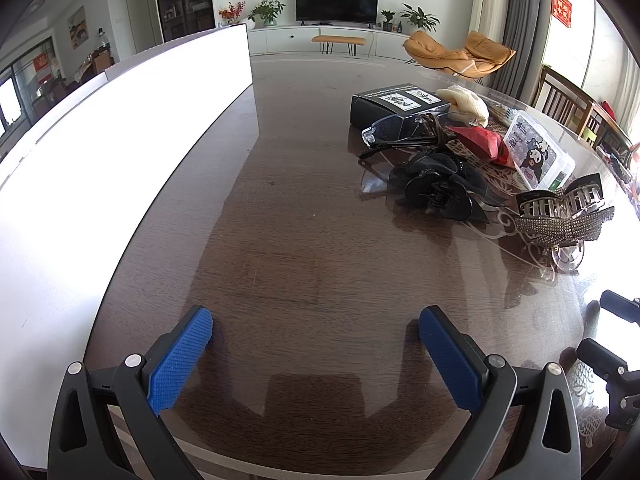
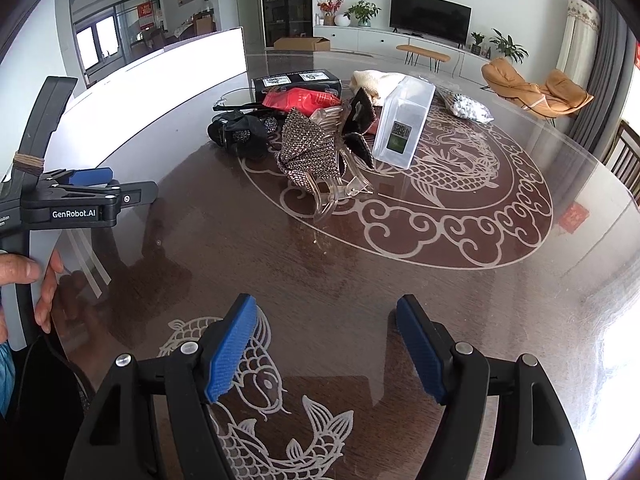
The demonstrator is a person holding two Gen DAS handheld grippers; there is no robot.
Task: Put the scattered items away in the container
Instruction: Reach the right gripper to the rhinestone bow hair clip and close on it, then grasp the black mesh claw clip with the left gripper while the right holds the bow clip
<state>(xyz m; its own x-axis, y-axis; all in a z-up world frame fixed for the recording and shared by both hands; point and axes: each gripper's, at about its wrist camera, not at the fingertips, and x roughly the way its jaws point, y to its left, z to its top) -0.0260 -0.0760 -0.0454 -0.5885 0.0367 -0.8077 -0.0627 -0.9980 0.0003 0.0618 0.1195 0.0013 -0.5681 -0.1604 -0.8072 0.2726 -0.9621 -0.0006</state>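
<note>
Right wrist view, right claw (image 2: 326, 350) agape, bare tabletop (image 2: 320, 264) ahead

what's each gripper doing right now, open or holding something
left gripper: open, holding nothing, above bare table.
right gripper: open, holding nothing.

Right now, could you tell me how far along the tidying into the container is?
Nothing looks done yet: the rhinestone hair clip, black hair clip, glasses, red packet, clear plastic box and black box all lie on the table. Nothing is in hand: the left gripper and right gripper are both open and empty. The white container stands at the left; its inside is not visible.
</note>
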